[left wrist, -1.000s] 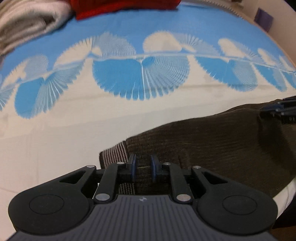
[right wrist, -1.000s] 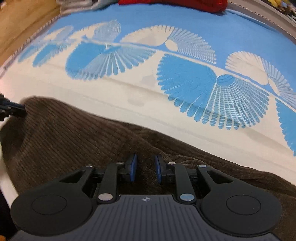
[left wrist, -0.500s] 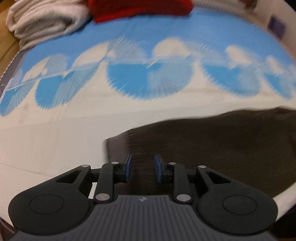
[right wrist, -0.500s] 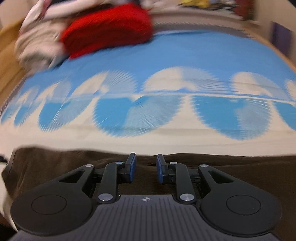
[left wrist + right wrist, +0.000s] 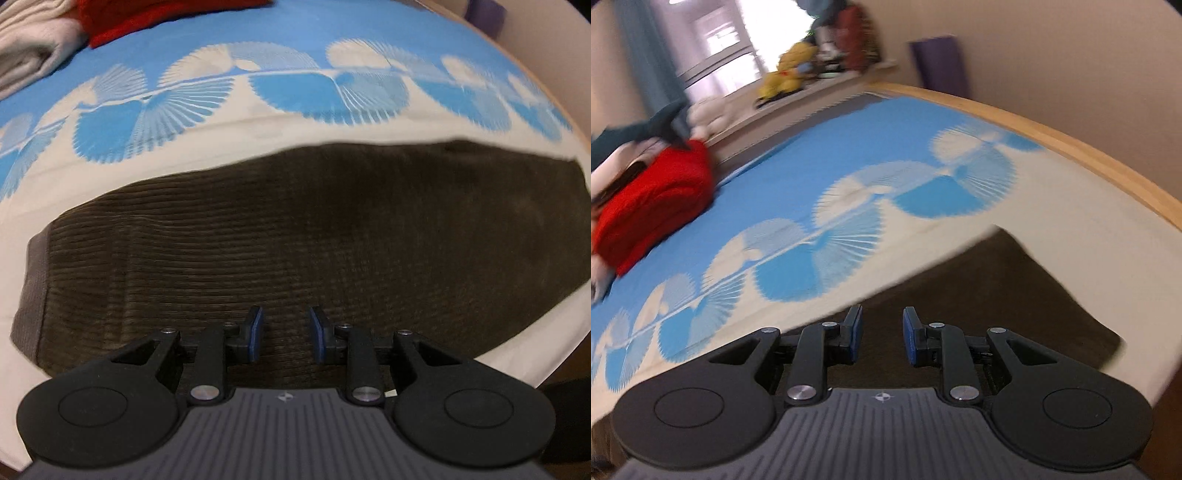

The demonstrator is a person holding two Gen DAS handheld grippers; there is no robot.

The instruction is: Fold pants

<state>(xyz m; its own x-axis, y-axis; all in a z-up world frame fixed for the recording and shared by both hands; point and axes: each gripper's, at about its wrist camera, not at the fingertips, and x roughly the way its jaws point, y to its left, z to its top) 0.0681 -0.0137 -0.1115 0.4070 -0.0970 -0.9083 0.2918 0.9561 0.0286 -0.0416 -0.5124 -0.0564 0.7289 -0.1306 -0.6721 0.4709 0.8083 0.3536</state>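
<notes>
The brown corduroy pants (image 5: pixel 295 236) lie flat on the bed sheet (image 5: pixel 221 122), the one with the blue and white fan shapes, and they sit on the cream part of the sheet, on the near side of the row of blue fans. In the left view the pants look like one wide, smooth block with a grey band (image 5: pixel 33 288) at their left end, which may be the waistband. The left gripper (image 5: pixel 285 339) hangs over the near edge of the pants with its two blue fingers apart and nothing between them. The right gripper (image 5: pixel 882 339) is tipped to one side, and its view is a bit blurry. Its fingers are apart too, with nothing held, and they are over the pants (image 5: pixel 990 295) near the far corner of the cloth, the one closest to the wooden bed edge (image 5: pixel 1071 147). Far past the pants, beyond the blue fans, there is a red folded cloth (image 5: pixel 657 199), and in the left view a pale folded cloth (image 5: pixel 33 62) lies just beside it. It looks like one fold is laid down and both grippers are free, so this seems to be the pause between folds. For the next fold, I think each gripper needs to go to one end of the pants, pinch the cloth through all its layers, lift it a little, and carry it over to meet the other end. The corners should line up so the pile stays neat.
</notes>
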